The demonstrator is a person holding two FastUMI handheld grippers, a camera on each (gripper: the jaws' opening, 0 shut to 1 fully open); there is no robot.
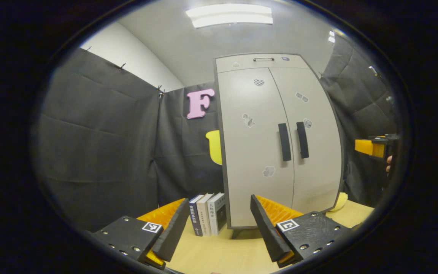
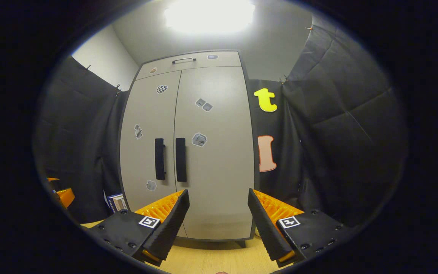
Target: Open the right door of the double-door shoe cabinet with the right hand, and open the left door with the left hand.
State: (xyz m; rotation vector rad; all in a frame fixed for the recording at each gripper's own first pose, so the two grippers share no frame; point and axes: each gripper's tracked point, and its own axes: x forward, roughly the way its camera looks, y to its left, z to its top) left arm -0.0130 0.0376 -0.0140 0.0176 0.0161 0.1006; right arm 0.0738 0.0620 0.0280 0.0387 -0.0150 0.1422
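Note:
The grey double-door shoe cabinet (image 1: 257, 152) (image 2: 203, 171) stands on the wooden table with both doors closed. Two black vertical handles sit side by side at the middle seam: the left door's handle (image 1: 284, 142) (image 2: 159, 158) and the right door's handle (image 1: 302, 140) (image 2: 181, 159). My left gripper (image 1: 219, 207) is open, well short of the cabinet, aimed at the left door's lower part. My right gripper (image 2: 218, 198) is open too, facing the right door's lower part, below and right of its handle. In the left gripper view the right gripper (image 1: 373, 147) and a hand show at the far right.
Several books (image 1: 207, 214) stand upright on the table left of the cabinet; they show again as books (image 2: 115, 202) in the right gripper view. The wooden tabletop (image 1: 219, 251) runs in front of the cabinet. Black cloth walls close in on both sides.

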